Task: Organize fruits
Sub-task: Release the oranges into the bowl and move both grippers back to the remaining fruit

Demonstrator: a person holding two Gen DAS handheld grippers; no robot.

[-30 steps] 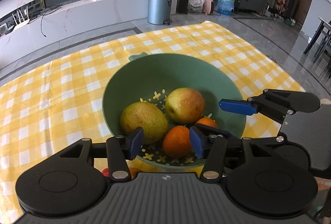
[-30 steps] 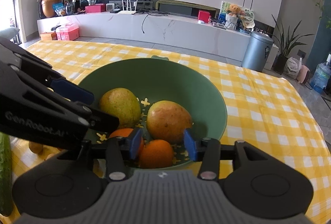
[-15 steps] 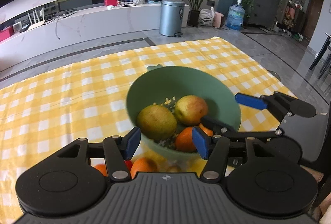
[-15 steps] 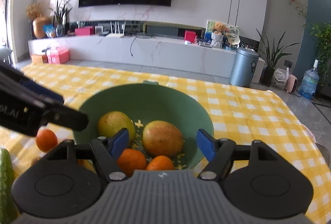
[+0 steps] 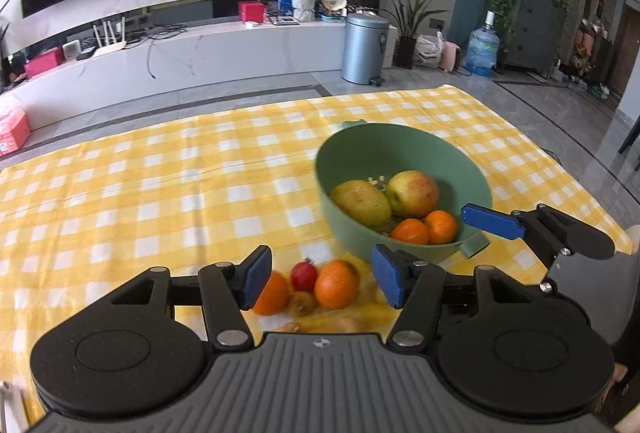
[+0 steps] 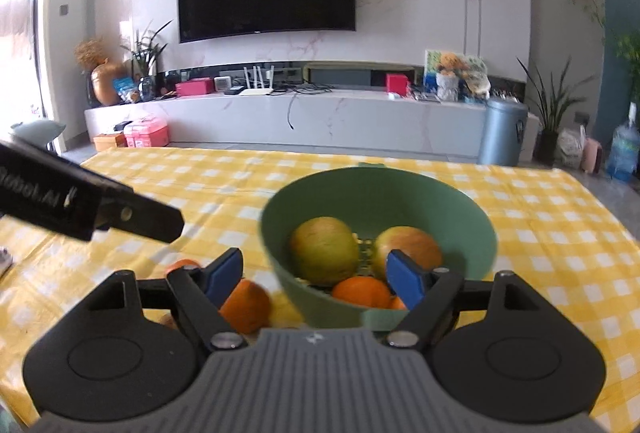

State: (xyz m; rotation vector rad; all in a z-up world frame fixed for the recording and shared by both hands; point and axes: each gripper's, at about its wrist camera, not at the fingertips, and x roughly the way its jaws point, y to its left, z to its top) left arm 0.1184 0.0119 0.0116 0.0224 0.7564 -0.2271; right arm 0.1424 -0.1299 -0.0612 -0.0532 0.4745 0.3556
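Yellow-checked cloth [image 5: 160, 193] covers the table. Left gripper [image 5: 318, 279]: jaws apart, nothing between the pads; it hangs over loose fruit on the cloth, an orange [image 5: 272, 293] at left, a small red fruit [image 5: 304, 275], then a second orange [image 5: 336, 283], with small brownish pieces just in front, blurred. Right of these, green bowl [image 5: 400, 149] stands on the cloth holding a pear [image 5: 360, 203], an apple [image 5: 414, 193] and two oranges [image 5: 424, 229], all touching. Right gripper [image 6: 314, 277]: jaws opening, empty; the bowl's near rim lies in line between the pads, untouched.
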